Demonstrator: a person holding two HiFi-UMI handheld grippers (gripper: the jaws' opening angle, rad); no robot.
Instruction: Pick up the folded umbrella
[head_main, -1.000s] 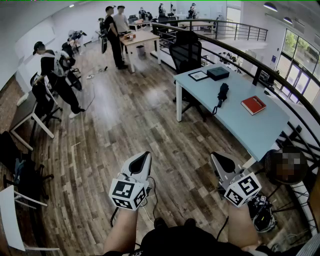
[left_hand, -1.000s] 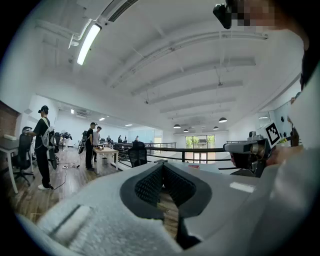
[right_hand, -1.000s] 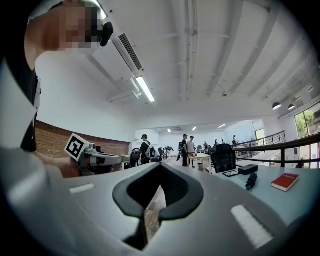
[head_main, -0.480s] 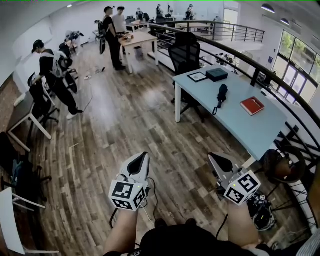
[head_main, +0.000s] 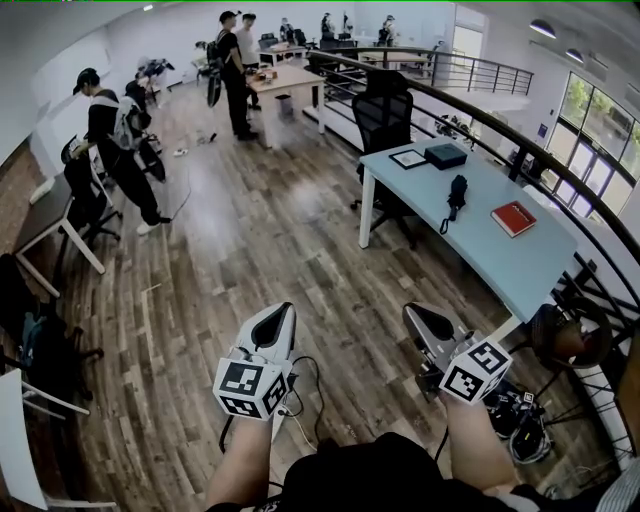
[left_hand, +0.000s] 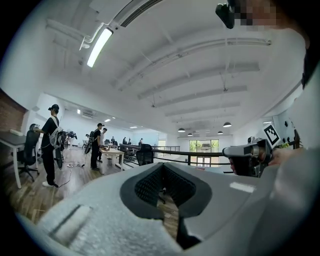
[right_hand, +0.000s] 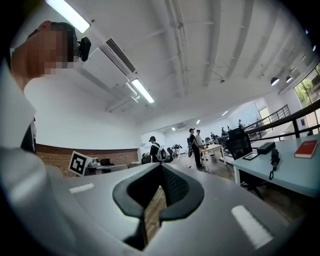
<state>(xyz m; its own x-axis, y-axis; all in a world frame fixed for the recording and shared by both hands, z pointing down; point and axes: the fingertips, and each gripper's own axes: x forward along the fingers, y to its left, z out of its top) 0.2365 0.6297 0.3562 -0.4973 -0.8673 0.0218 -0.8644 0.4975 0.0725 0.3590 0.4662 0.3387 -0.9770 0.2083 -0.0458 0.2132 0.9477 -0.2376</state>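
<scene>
The folded umbrella (head_main: 457, 190) is black and lies on the light blue table (head_main: 500, 262) at the right, its strap hanging over the near edge. The right gripper view shows the umbrella (right_hand: 273, 157) small and far off on that table. My left gripper (head_main: 284, 312) and right gripper (head_main: 410, 312) are held level over the wooden floor, well short of the table. Both are shut with nothing in them, as the left gripper (left_hand: 162, 166) and right gripper (right_hand: 161, 167) show in their own views.
On the table also lie a red book (head_main: 513, 218), a black box (head_main: 445, 155) and a framed picture (head_main: 408, 158). A black office chair (head_main: 388, 110) stands behind it, and a curved railing (head_main: 560, 170) runs along the right. People stand at the left (head_main: 105, 125) and by a wooden desk (head_main: 290, 75).
Both grippers have shifted a little over the floor and sit slightly lower in the head view. The right one has rolled somewhat. The table has slid a bit rightward in view.
</scene>
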